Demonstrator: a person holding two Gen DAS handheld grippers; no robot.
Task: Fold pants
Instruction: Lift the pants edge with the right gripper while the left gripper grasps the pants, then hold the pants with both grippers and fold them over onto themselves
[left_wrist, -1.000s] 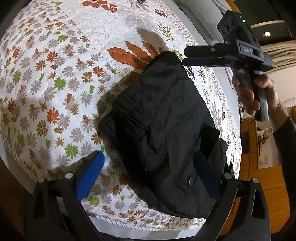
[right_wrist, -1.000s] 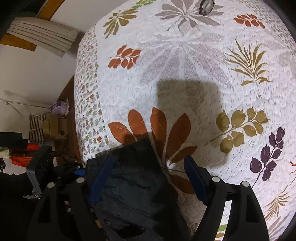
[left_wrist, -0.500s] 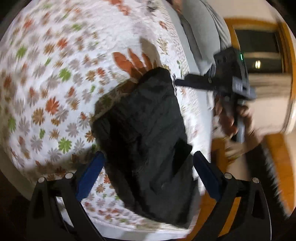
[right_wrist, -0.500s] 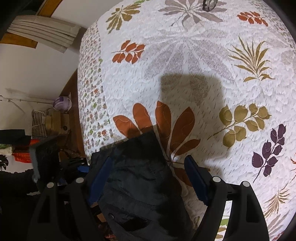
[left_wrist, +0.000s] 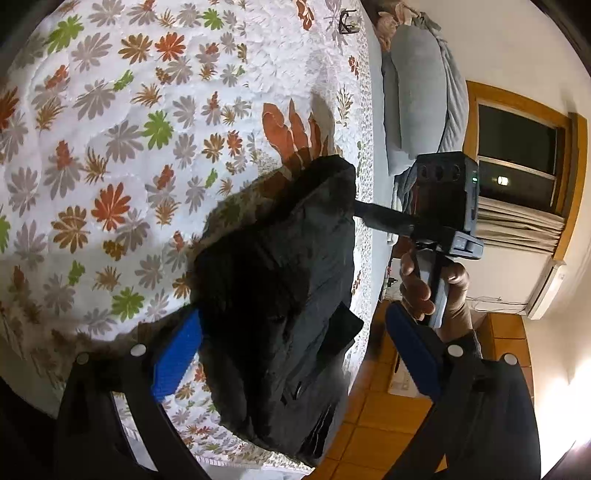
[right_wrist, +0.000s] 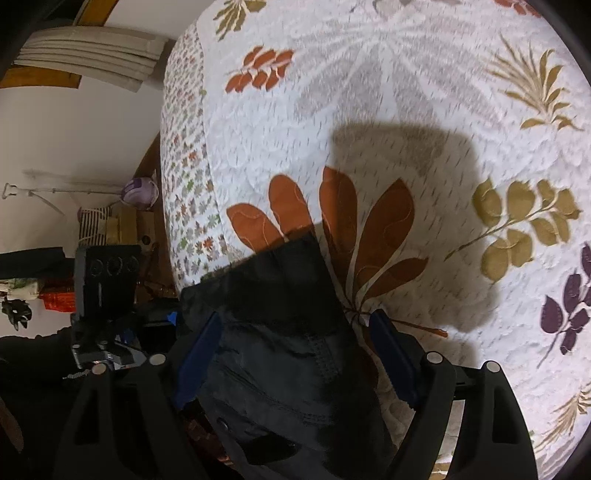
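The pants ran off the bottom edge, and the other gripper's fingers were hidden behind them.

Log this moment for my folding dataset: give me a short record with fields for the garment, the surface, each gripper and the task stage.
garment: black pants, folded into a compact bundle
surface: floral quilted bedspread, near its edge
left gripper: open, fingers astride the bundle, nothing clamped
right gripper: open, over the bundle, nothing clamped
person: hand holding the right gripper's handle
task stage: folding looks done or nearly so
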